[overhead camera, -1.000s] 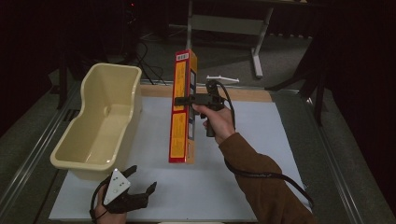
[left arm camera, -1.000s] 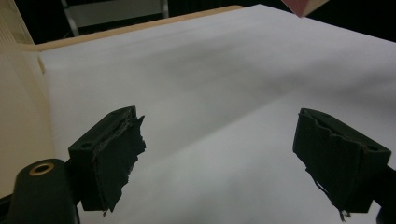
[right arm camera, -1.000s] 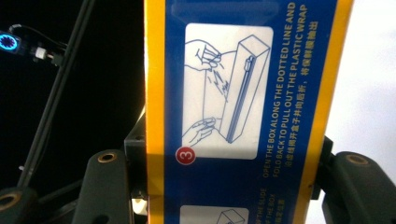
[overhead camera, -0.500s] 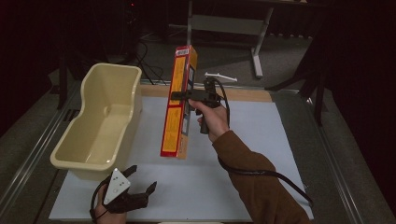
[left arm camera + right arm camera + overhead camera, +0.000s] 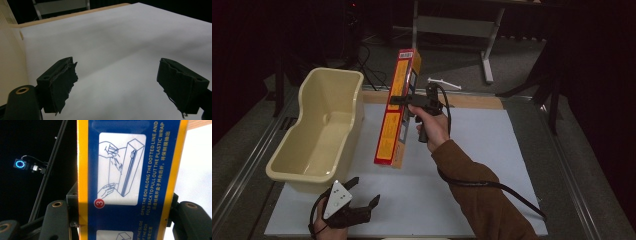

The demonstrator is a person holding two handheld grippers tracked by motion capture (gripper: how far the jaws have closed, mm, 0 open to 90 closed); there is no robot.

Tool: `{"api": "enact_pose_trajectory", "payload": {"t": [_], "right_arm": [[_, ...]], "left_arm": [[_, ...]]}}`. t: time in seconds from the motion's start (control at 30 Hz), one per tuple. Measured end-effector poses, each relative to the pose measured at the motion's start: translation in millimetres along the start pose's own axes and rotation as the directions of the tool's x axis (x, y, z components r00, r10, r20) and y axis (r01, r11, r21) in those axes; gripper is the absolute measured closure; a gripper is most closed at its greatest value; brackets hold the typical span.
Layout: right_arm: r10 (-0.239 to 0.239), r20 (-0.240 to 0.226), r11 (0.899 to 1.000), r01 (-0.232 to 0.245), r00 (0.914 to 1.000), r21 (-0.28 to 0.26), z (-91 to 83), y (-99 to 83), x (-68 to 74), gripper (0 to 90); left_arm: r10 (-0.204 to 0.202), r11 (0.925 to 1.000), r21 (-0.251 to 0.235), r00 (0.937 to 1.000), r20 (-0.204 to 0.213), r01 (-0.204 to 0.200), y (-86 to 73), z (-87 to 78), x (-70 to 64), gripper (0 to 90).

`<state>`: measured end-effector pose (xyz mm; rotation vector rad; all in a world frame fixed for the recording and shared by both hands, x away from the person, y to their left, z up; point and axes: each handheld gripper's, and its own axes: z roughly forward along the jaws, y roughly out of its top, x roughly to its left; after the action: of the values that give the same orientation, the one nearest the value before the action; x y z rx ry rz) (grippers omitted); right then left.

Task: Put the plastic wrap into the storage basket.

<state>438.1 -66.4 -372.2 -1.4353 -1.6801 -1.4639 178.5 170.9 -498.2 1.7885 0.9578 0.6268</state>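
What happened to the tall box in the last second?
The right gripper, shut on the plastic wrap box, lifted it off the white table and tipped its top away, carrying it toward the cream tub. The left gripper stayed open near the table's front edge, and the tub did not move.

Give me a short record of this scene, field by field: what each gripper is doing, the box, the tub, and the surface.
right gripper: shut on the long red and yellow cardboard box, gripping it near mid-length
box pose: tilted, top end away from the person, lower end above the mat
box print: blue panel with opening instructions
left gripper: open, holding nothing, low over the near edge of the mat
cream plastic tub: empty, left of the box
surface: white mat on the table
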Motion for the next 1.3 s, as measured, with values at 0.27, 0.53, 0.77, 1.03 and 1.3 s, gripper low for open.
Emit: {"api": "enact_pose_trajectory", "payload": {"t": [0.27,0.53,0.77,1.03,1.3], "right_arm": [[0.011,-0.023,1.0,-0.01,0.9997,0.021,18.3,-1.4,13.6,39.7],[0.015,-0.042,1.0,-0.014,0.999,0.02,35.5,-2.8,25.5,39.7],[0.038,-0.049,0.998,-0.035,0.9981,0.05,55.2,-5.7,32.5,39.6],[0.068,-0.059,0.996,-0.064,0.996,0.069,77.4,-9.7,38.3,39.5],[0.104,-0.065,0.991,-0.098,0.9925,0.086,93.5,-15.1,38.4,39.5]], "left_arm": [[-0.002,1.0,-0.003,1.0,0.001,0.002,0.2,-1.0,-1.5,15.2],[0.006,1.0,-0.007,1.0,-0.005,-0.006,-0.1,-1.4,-3.1,15.3],[0.016,0.9998,-0.011,0.9997,-0.016,-0.017,-0.4,-4.2,-6.0,15.3],[0.03,0.9995,-0.01,0.9993,-0.022,-0.03,-0.8,-6.4,-9.0,15.2],[0.03,0.9995,-0.012,0.9993,-0.023,-0.03,-0.8,-6.0,-9.6,15.2]]}}
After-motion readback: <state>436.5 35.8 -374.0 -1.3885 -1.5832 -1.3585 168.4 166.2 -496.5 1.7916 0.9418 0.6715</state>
